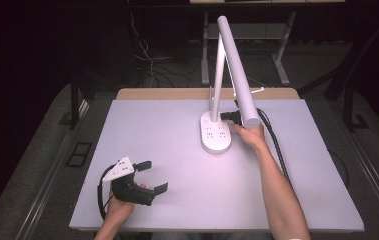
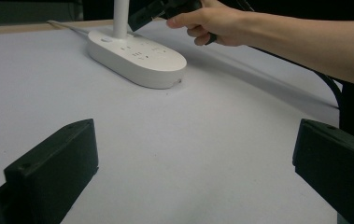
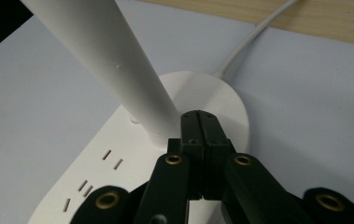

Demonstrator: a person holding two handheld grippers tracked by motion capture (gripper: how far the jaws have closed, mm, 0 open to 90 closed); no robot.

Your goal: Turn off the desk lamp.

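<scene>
Smooth white oval lamp base (image 1: 216, 134)

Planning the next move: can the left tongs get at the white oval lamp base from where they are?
Probably yes: the left tongs are open and empty, and bare grey table lies between them and the white oval lamp base.

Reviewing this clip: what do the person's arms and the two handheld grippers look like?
Both forearms are bare, with no sleeves in sight. The left gripper is black with two blocky black jaws, a grey three-cornered plate on top and a black cable looping from it. The right gripper is black too, with brass-coloured pivot rivets on its linkage and small screws in its jaws.
</scene>
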